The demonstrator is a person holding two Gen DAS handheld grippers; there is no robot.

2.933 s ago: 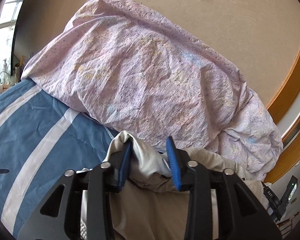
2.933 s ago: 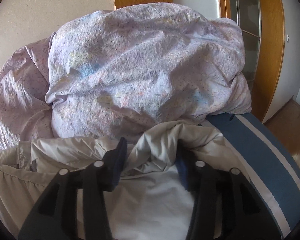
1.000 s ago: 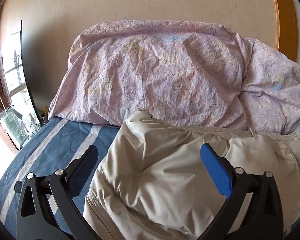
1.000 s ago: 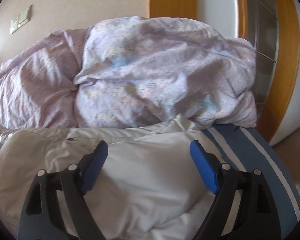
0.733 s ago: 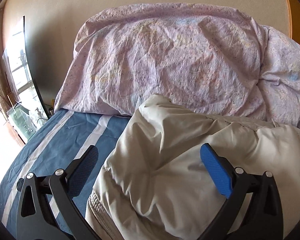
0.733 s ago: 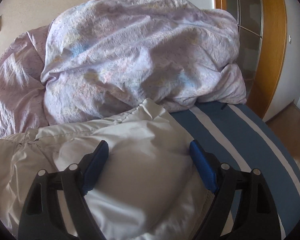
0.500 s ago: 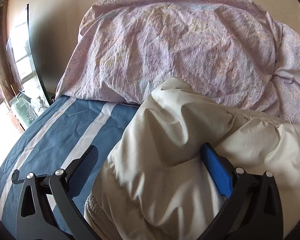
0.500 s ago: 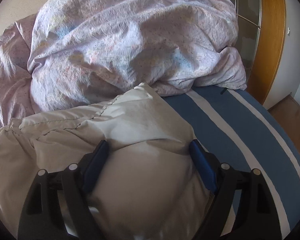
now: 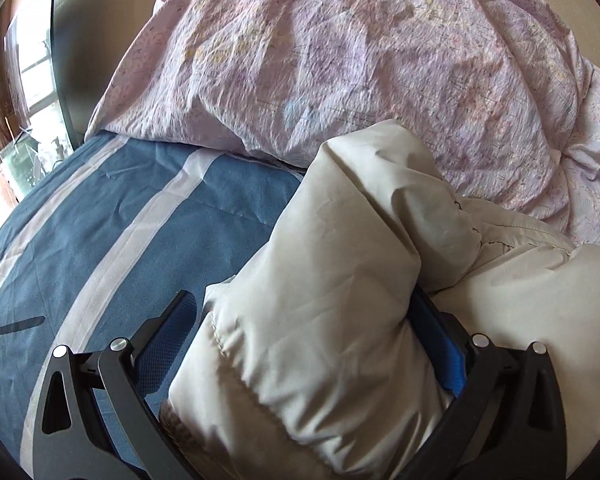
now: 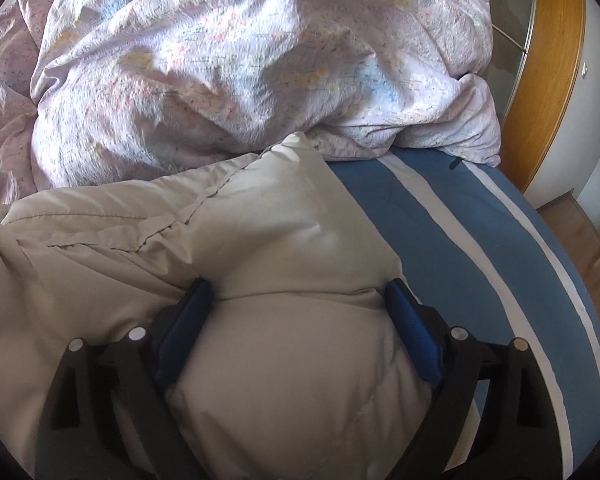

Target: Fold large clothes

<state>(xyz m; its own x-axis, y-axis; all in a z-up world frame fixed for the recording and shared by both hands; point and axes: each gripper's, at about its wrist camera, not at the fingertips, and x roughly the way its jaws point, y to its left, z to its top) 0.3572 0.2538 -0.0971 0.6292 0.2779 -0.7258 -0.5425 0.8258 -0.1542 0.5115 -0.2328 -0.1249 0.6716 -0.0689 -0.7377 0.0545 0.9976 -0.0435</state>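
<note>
Straddling one beige padded jacket (image 9: pixel 340 264): two hand-held grippers, left (image 9: pixel 312 344) and right (image 10: pixel 300 320), jaws wide, unclamped; one lilac duvet (image 10: pixel 240 60) behind.

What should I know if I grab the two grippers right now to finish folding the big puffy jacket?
Left gripper: open, straddling the jacket at its left end; only the right pad touches fabric.
Right gripper: open, jaws just been opening, the jacket's right end bulging between them.
Jacket: beige, bunched on the blue striped sheet, against the lilac duvet.
Done: looks partly folded into a thick bundle.
Left: probably press it flat and tidy the edges.
</note>
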